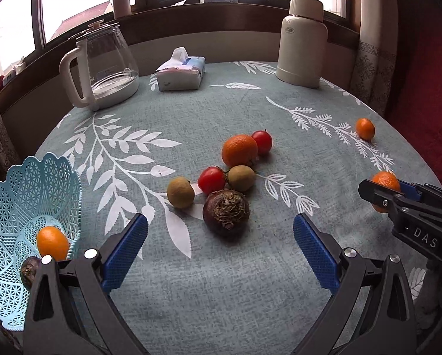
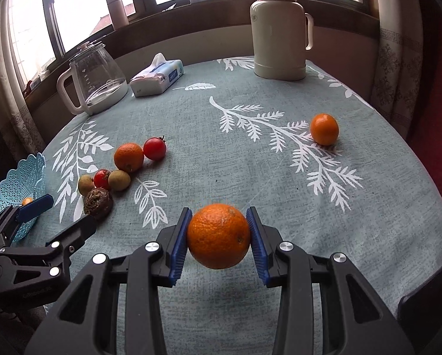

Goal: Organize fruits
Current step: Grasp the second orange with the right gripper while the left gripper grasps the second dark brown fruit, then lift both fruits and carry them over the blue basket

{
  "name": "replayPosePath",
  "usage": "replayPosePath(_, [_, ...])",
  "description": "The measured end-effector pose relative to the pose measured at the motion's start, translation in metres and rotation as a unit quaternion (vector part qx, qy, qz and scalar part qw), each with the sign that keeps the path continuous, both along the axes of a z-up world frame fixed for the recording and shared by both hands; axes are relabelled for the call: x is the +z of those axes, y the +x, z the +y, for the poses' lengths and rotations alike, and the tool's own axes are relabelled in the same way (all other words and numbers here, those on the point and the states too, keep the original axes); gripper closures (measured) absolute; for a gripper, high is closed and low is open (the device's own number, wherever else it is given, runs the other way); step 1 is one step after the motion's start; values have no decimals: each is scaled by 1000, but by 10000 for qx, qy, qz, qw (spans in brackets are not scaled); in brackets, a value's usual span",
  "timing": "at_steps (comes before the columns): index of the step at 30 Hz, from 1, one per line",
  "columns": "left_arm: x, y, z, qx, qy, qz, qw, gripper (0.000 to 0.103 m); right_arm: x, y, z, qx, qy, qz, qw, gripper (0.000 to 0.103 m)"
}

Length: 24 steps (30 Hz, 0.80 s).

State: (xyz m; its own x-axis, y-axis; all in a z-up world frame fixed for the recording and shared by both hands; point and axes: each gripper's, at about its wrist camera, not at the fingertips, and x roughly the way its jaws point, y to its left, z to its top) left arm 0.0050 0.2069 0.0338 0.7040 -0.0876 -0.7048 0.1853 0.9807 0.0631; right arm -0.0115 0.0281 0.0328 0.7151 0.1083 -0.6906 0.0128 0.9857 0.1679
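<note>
Open cloth is seen between the fruit cluster (image 2: pixel 114 174) at 10 o'clock and the lone orange (image 2: pixel 324 129) at 1 o'clock — the far bench edge is blocked by kettle (image 2: pixel 92 80), tissue pack (image 2: pixel 157 77) and flask (image 2: pixel 278 32).

Black tongs (image 2: pixel 219 242) with ridged blue pads (image 1: pixel 126 251), silver screws.

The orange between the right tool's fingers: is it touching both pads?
Touching. In the right wrist view, the orange sits pressed between both blue pads of the right tool, with no gap visible on either side.
</note>
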Motion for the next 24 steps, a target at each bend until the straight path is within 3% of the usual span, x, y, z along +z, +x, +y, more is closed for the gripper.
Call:
replayPosePath(6, [-13, 22, 4, 106, -264, 337, 9990, 16, -5, 2, 2, 33, 50, 53, 10000, 65])
replayPosePath(11, [-20, 34, 3, 207, -229, 479, 9984, 30, -6, 3, 2, 47, 65, 65, 9999, 65])
replayPosePath(18, [-18, 32, -1, 141, -93, 371, 9992, 61, -7, 3, 3, 64, 88, 74, 9999, 65])
replayPosePath(24, [-17, 26, 1, 111, -214, 327, 9992, 61, -7, 3, 1, 60, 124, 88, 9999, 65])
